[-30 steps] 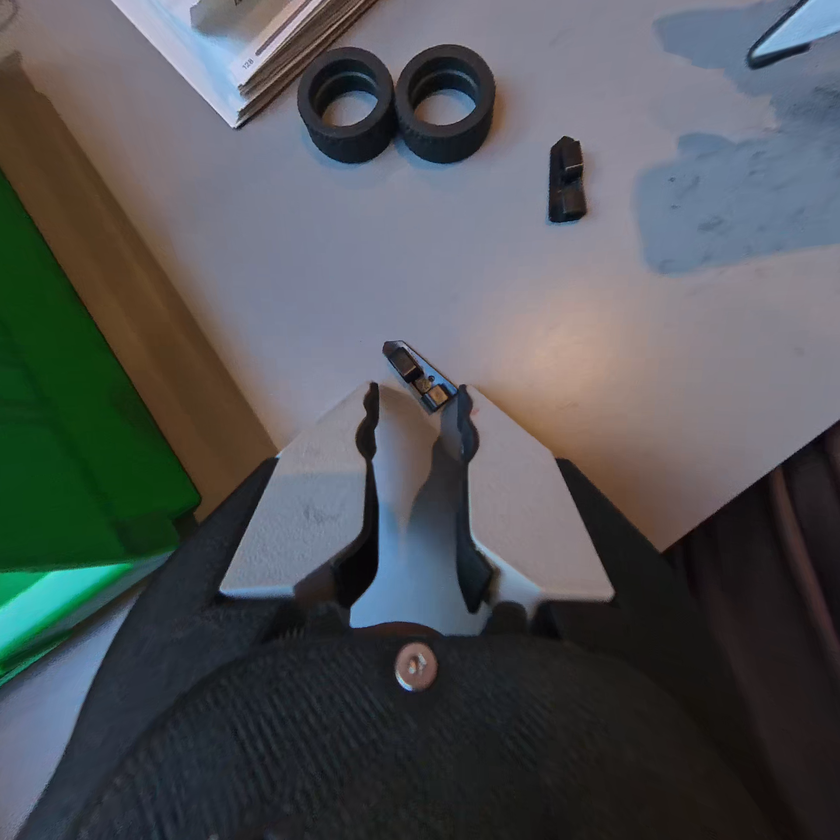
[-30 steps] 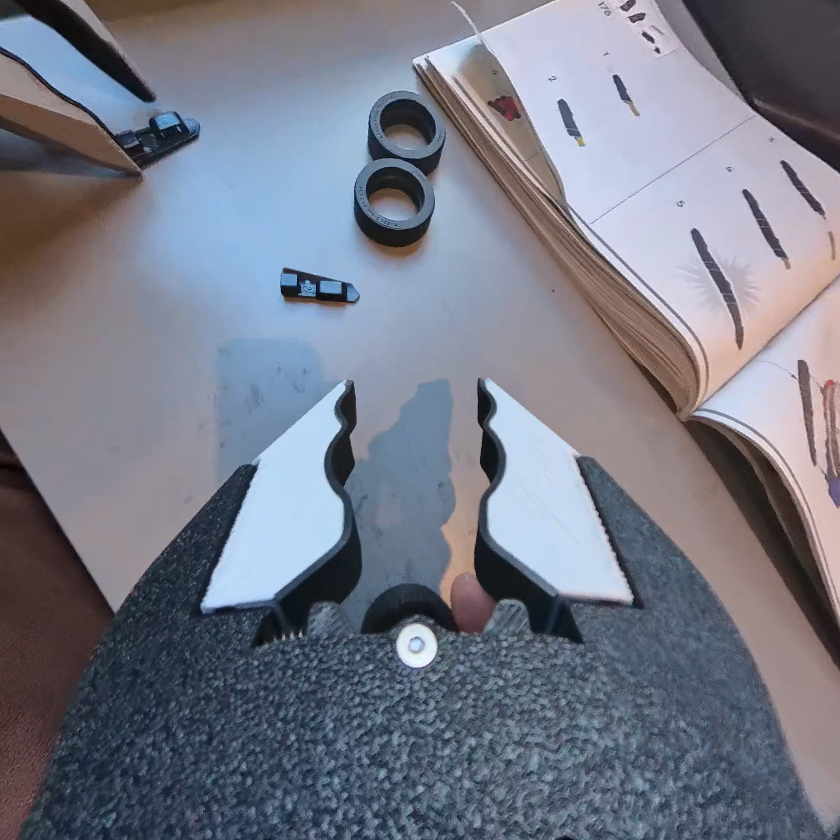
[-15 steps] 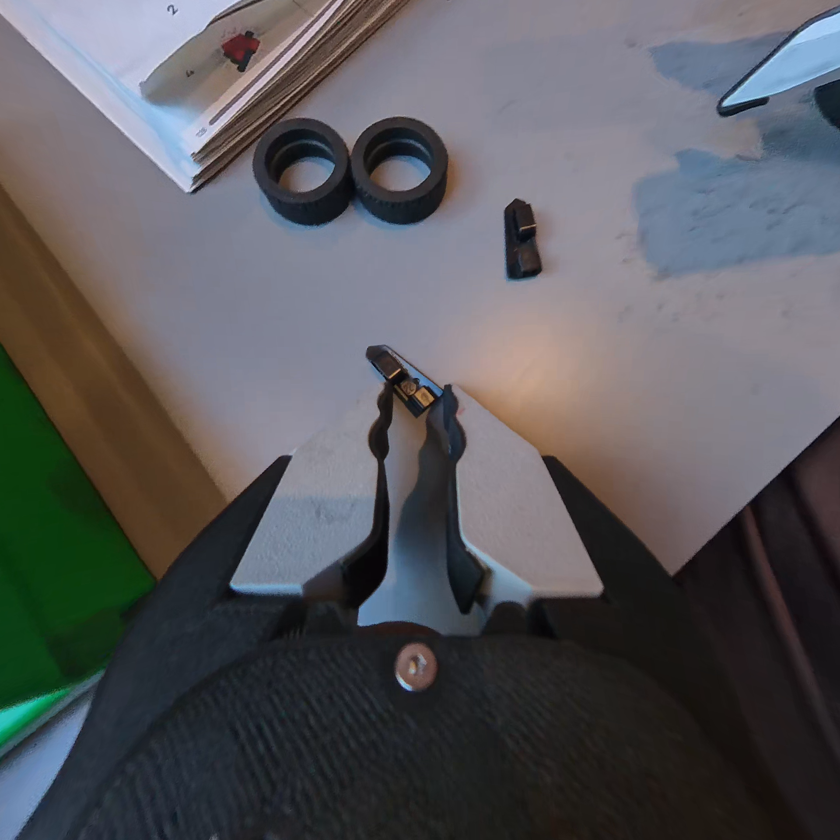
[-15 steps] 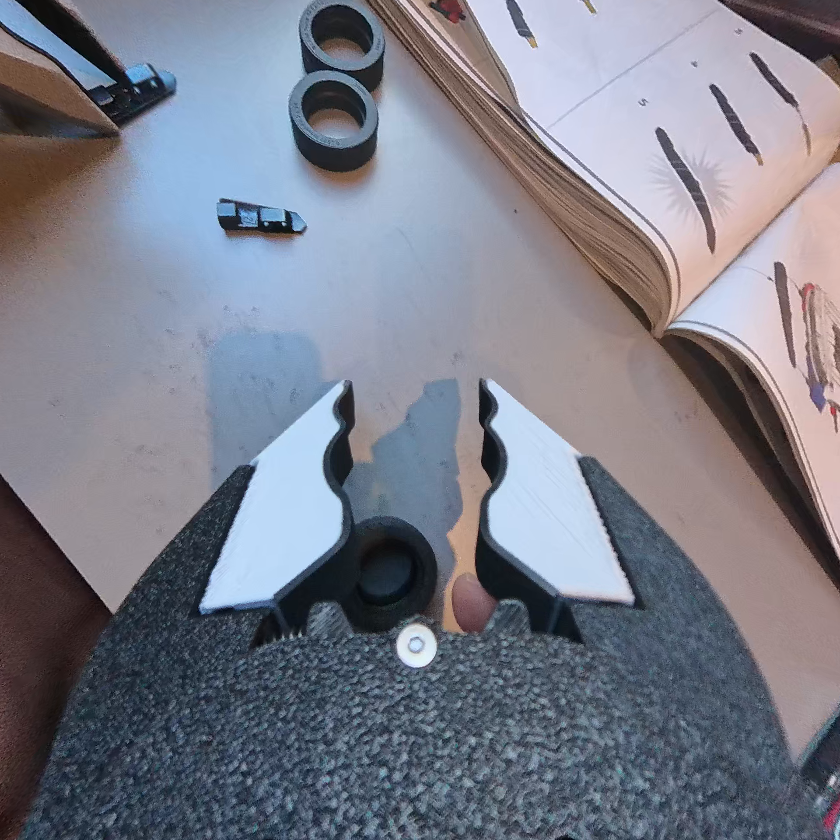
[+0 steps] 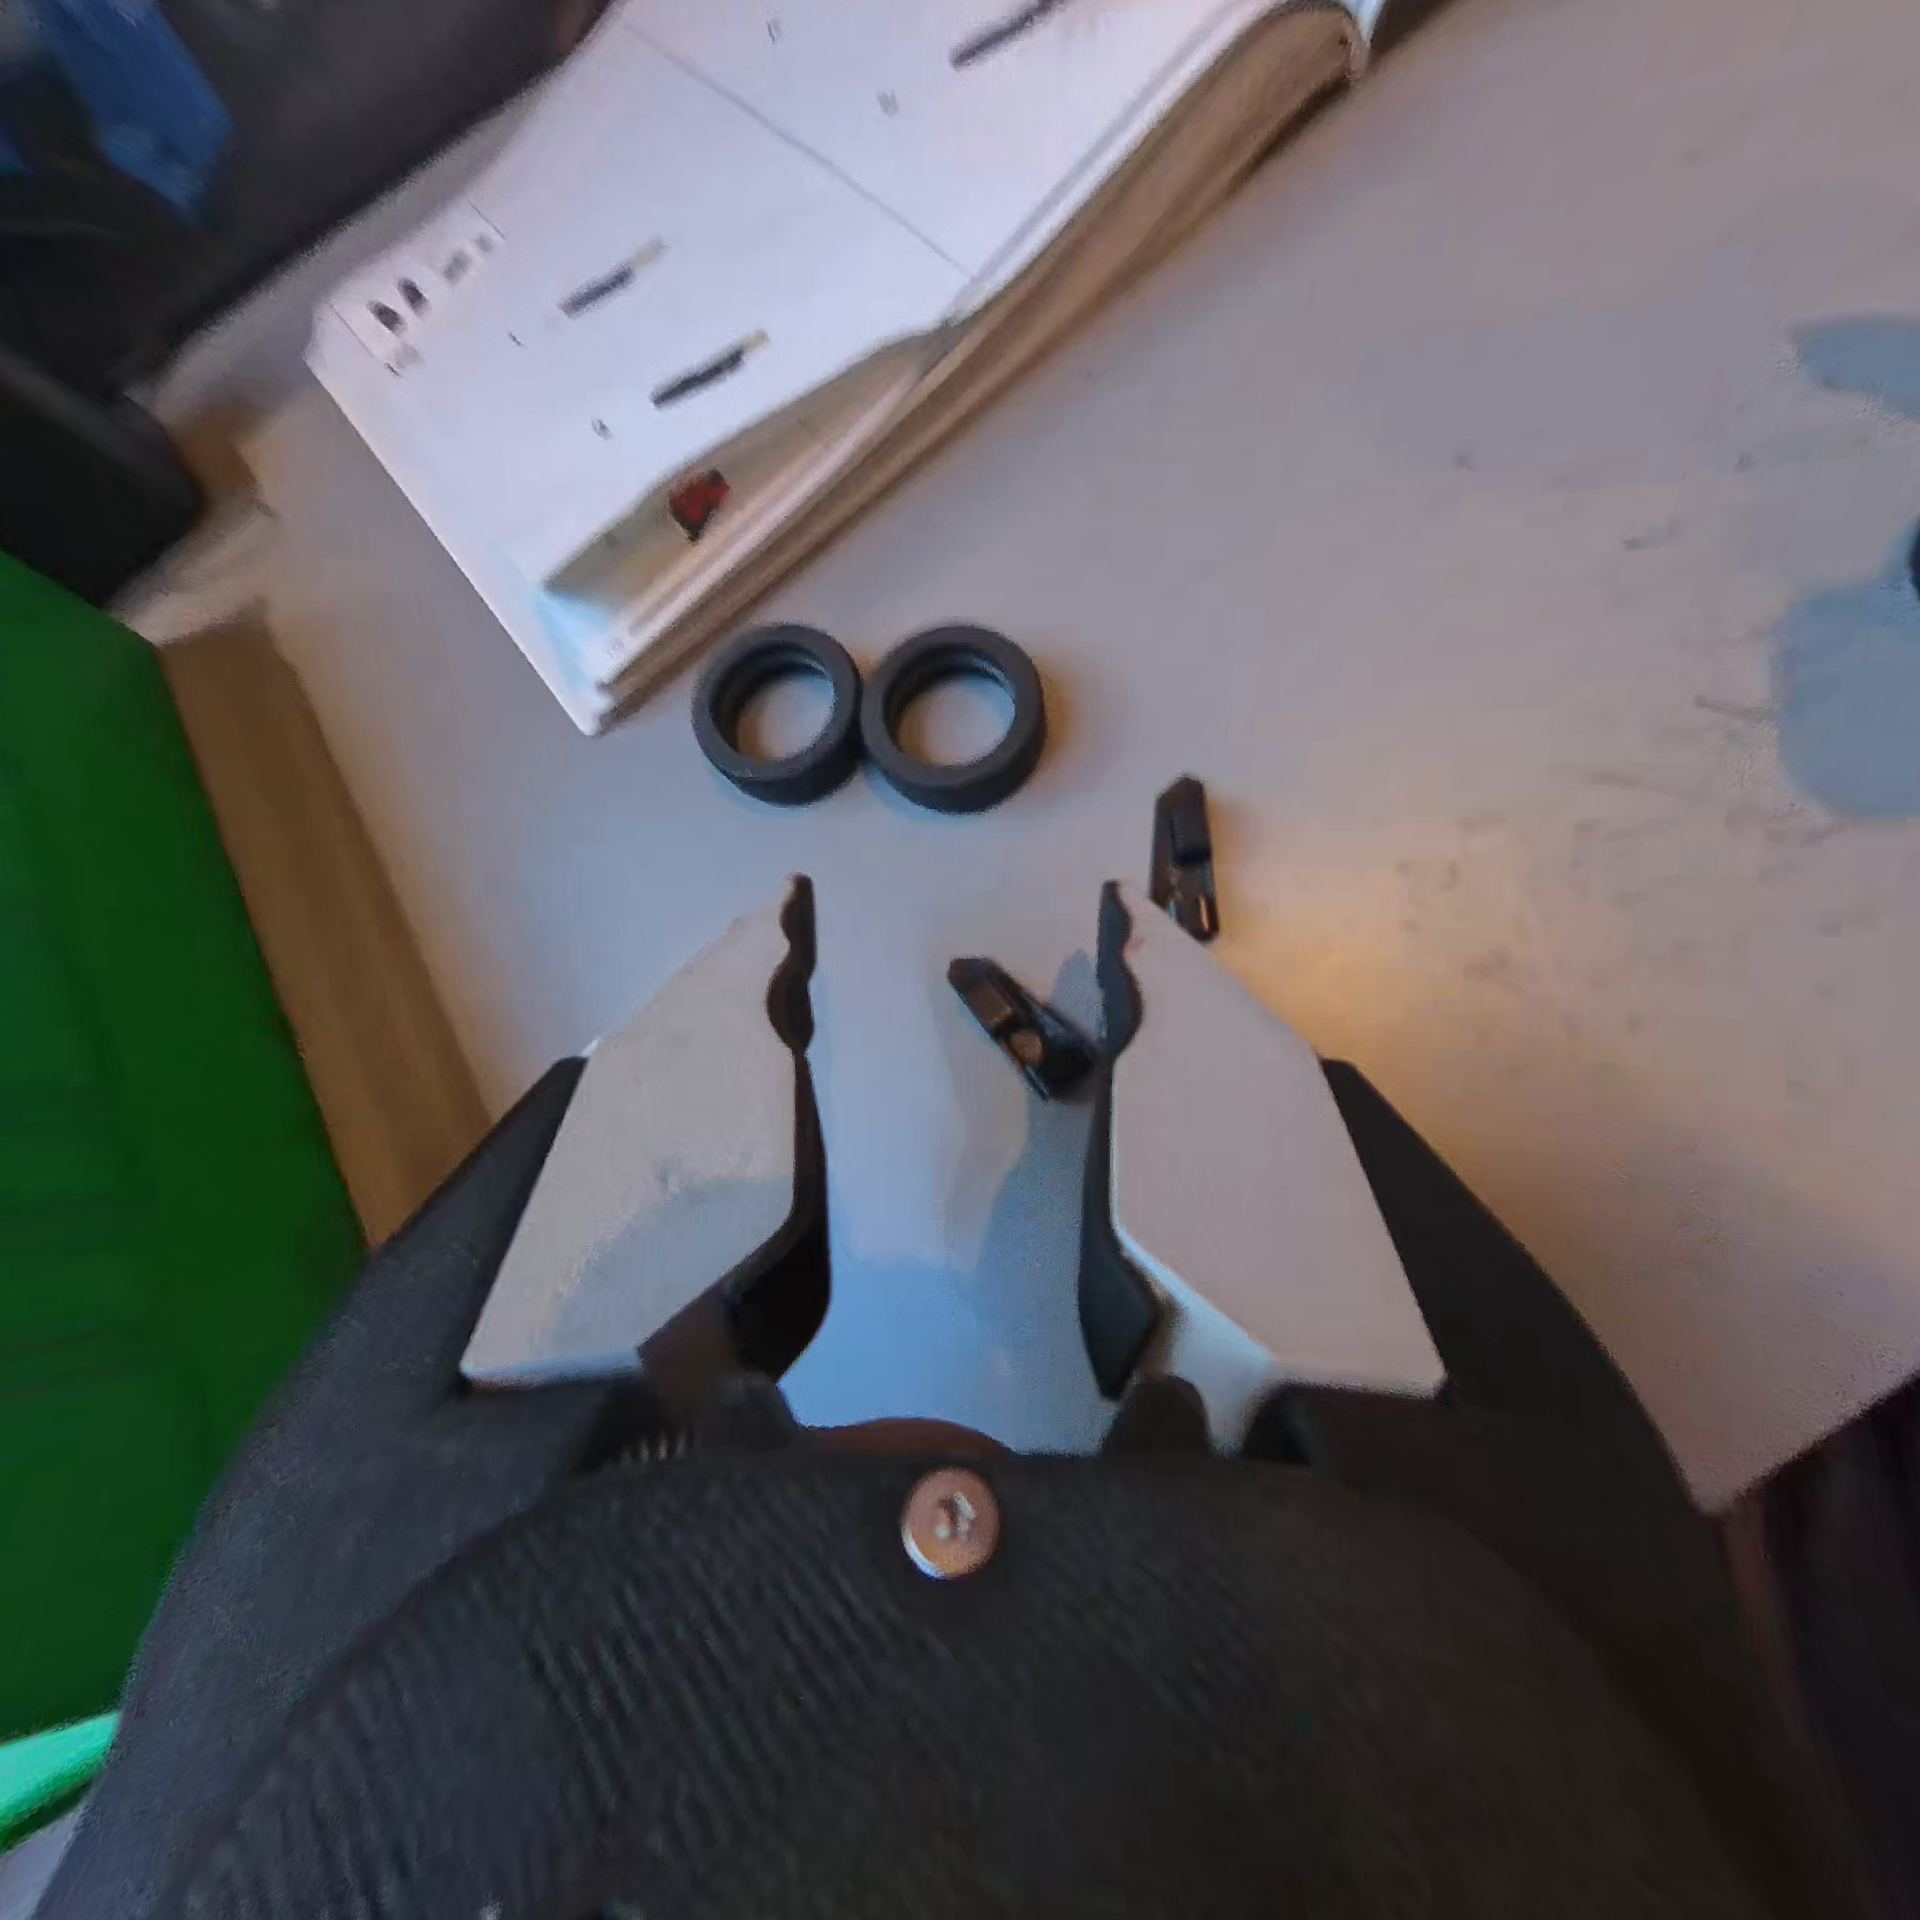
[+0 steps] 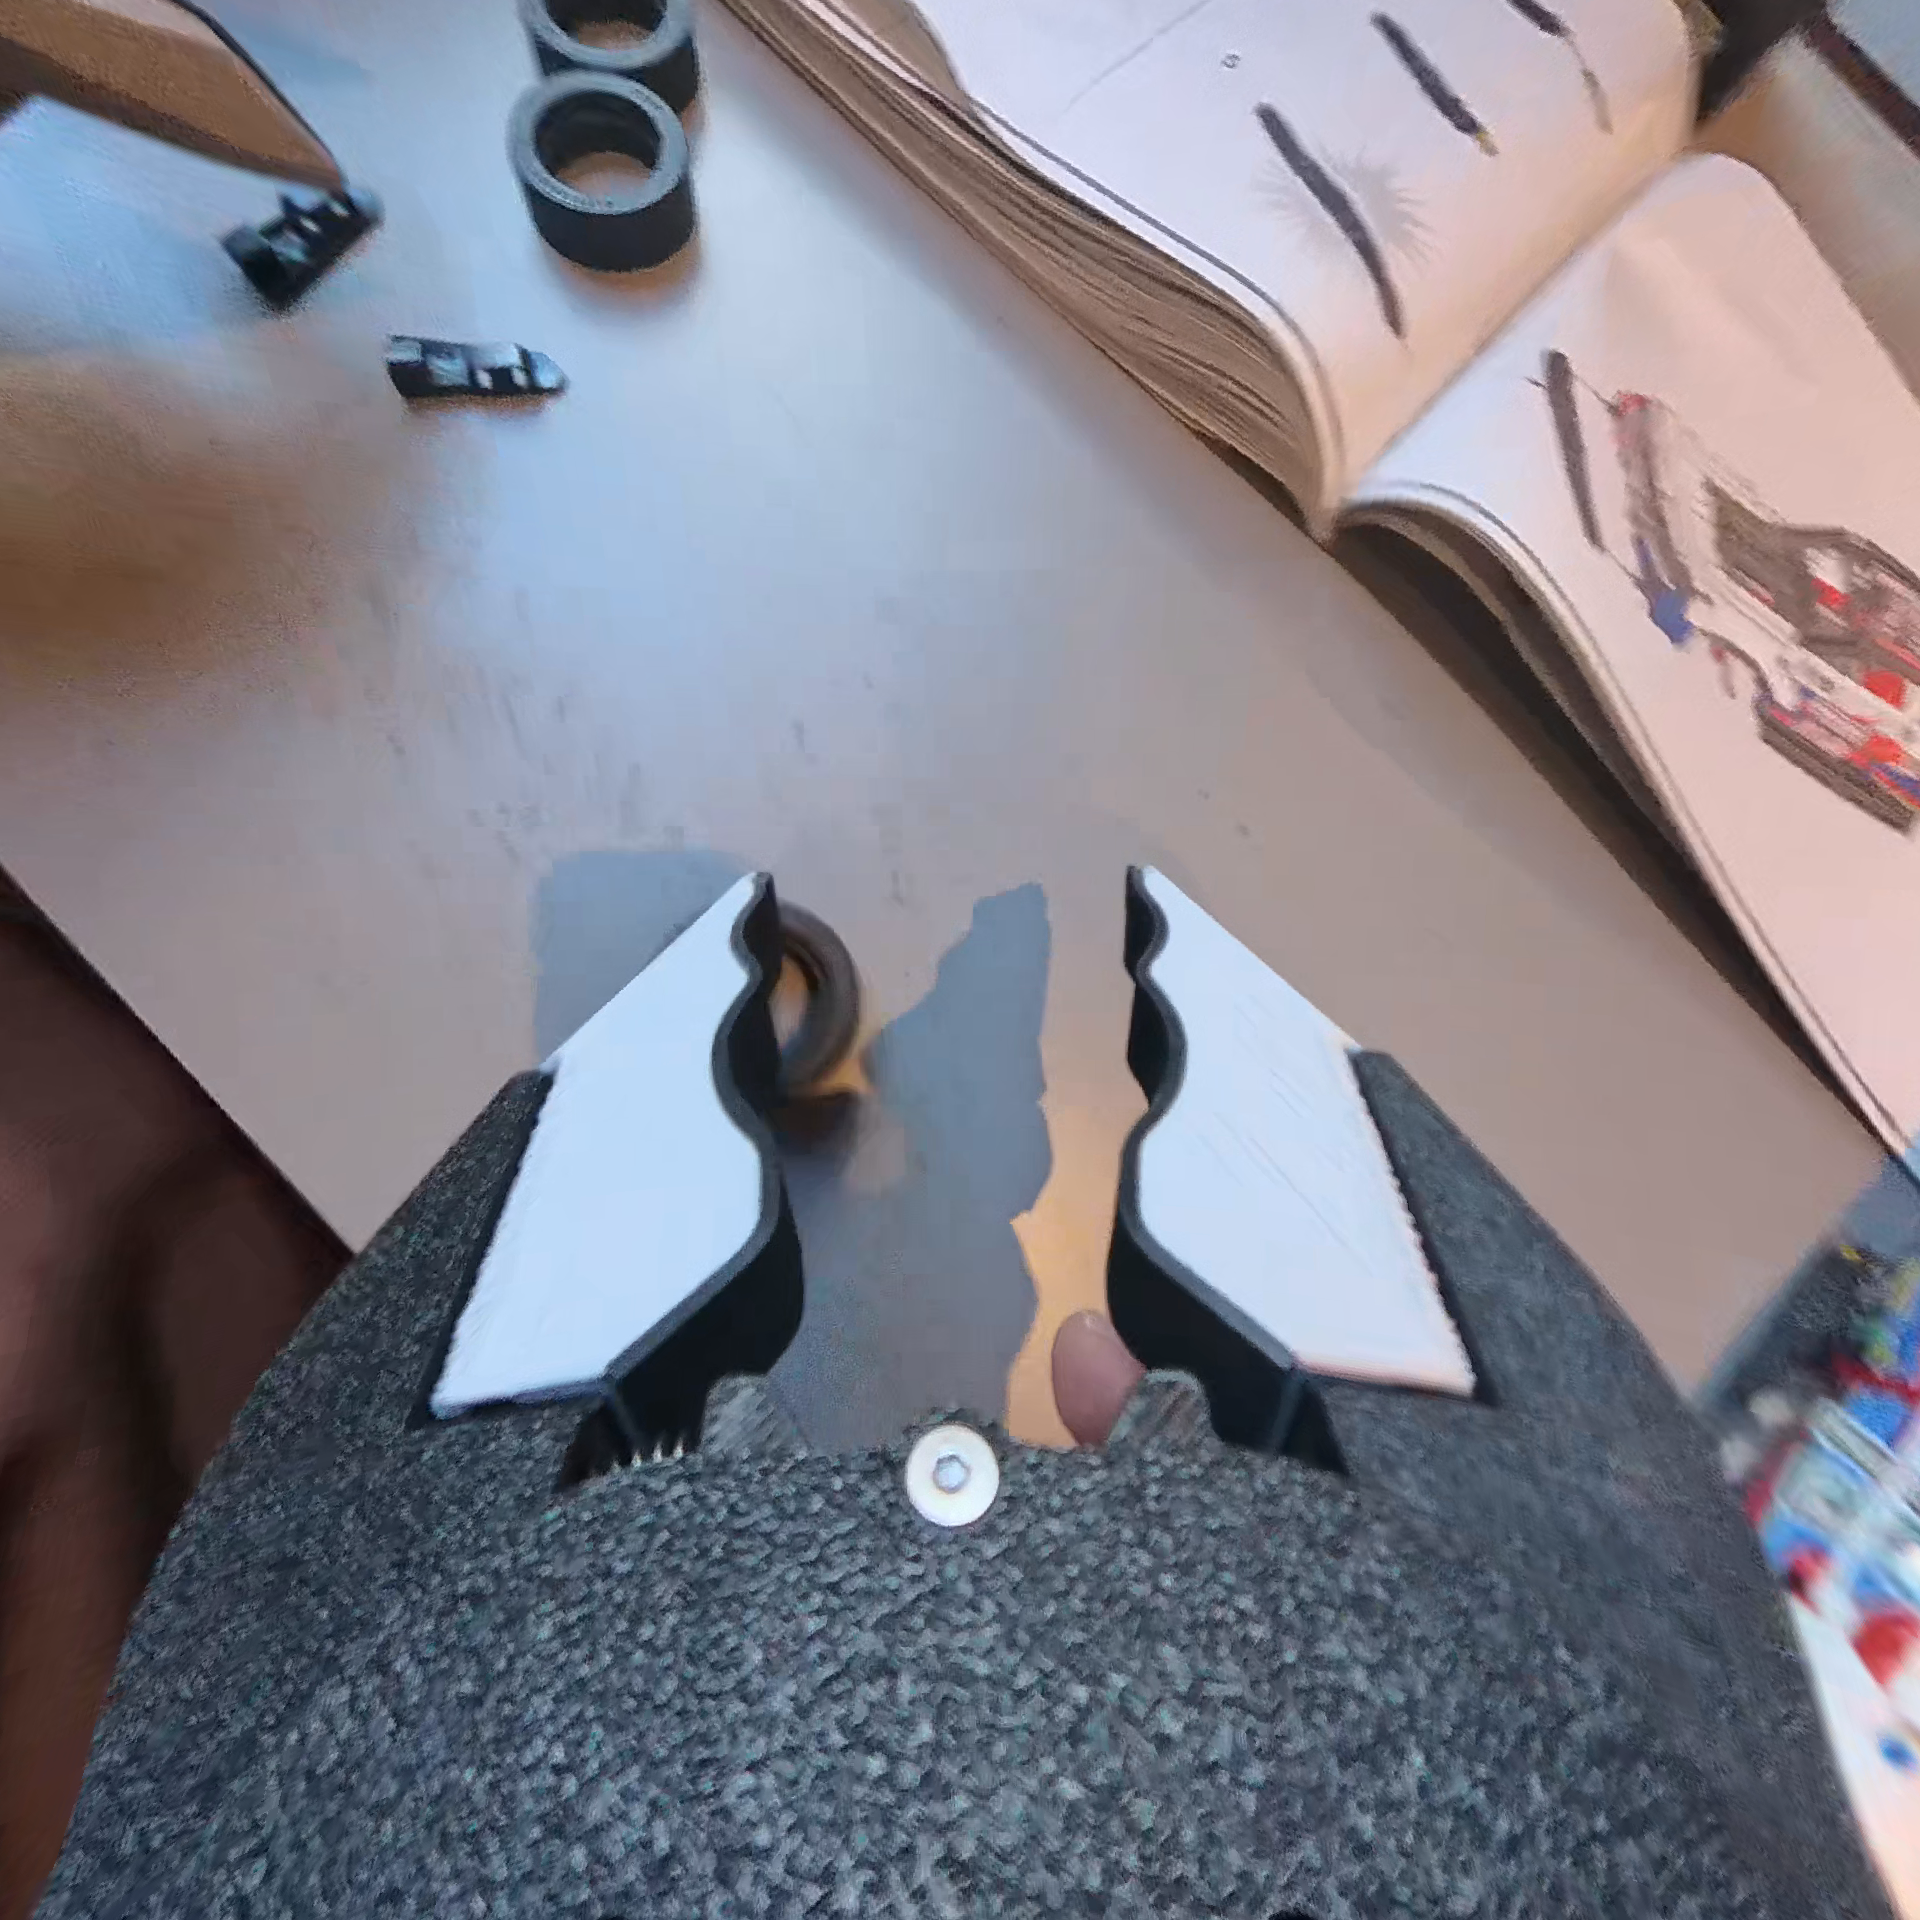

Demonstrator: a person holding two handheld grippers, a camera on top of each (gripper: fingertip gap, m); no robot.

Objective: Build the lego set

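My left gripper [image 5: 956, 899] is open. A small black lego piece [image 5: 1023, 1023] lies on the table between its fingers, close against the right finger. A second small black piece [image 5: 1184, 857] lies just beyond the right fingertip. Two black tyres [image 5: 868, 722] lie side by side farther ahead. My right gripper [image 6: 951, 888] is open and empty. A third black tyre [image 6: 821, 997] lies against the inner side of its left finger. The right wrist view also shows the two tyres [image 6: 603, 171], the second piece [image 6: 473, 366] and the first piece [image 6: 301, 234] at the left gripper's fingertip.
An open instruction book [image 5: 727, 312] lies beyond the tyres and also shows in the right wrist view [image 6: 1455, 312]. A green box [image 5: 104, 935] stands left of the table. The table edge [image 5: 1558, 1434] runs close on the right. A blurred colourful thing [image 6: 1870, 1558] lies at the lower right. From my right tips it is roughly 20 cm to the blurred colourful thing [image 6: 1870, 1558]; from my left, 40 cm.
My left gripper has opened and let go of the small black piece, and has swung so more of the book shows. The loose tyre now sits nearer my right gripper's left fingertip.
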